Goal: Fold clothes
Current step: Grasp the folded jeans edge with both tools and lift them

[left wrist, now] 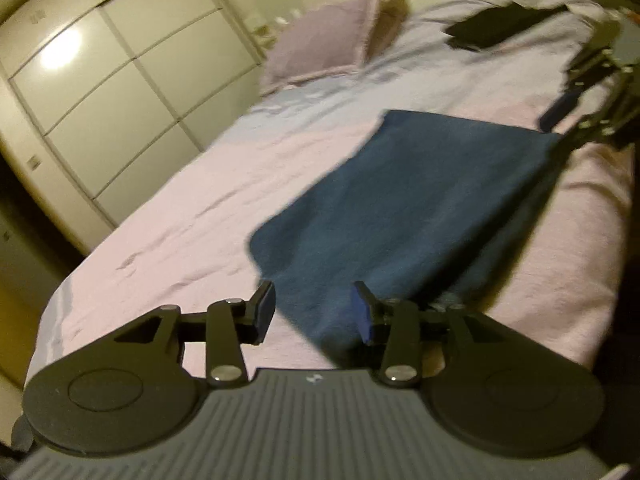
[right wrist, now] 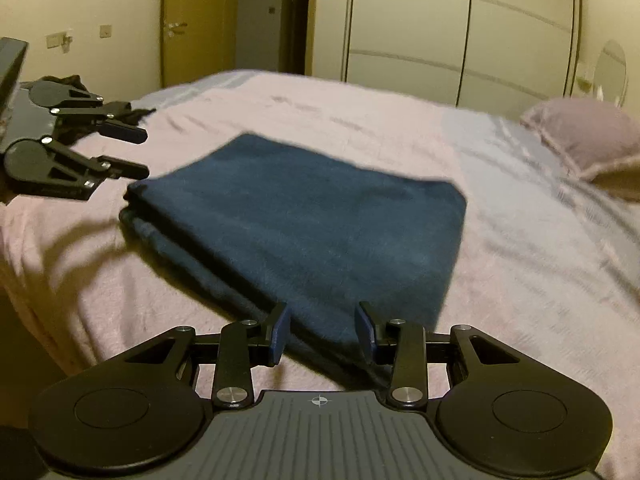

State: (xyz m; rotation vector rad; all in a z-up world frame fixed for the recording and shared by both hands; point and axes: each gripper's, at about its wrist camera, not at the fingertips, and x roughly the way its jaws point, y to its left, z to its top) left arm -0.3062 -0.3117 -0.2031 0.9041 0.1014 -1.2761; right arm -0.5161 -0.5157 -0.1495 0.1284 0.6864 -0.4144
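A dark blue cloth (left wrist: 404, 208) lies folded into a rectangle on the pink bedspread (left wrist: 192, 216); in the right wrist view the blue cloth (right wrist: 312, 232) shows stacked layers along its near left edge. My left gripper (left wrist: 314, 312) is open just before one end of the cloth, holding nothing. My right gripper (right wrist: 322, 332) is open at the opposite end, its fingers empty above the cloth's near corner. From the left wrist view the right gripper (left wrist: 568, 116) appears at the far right; the left gripper (right wrist: 140, 152) shows at the left of the right wrist view.
A mauve pillow (left wrist: 324, 44) lies at the head of the bed, and a black garment (left wrist: 496, 28) lies on the bedspread beyond the blue cloth. A white wardrobe (left wrist: 104, 92) runs along one side. A wooden door (right wrist: 192, 20) stands beyond the foot.
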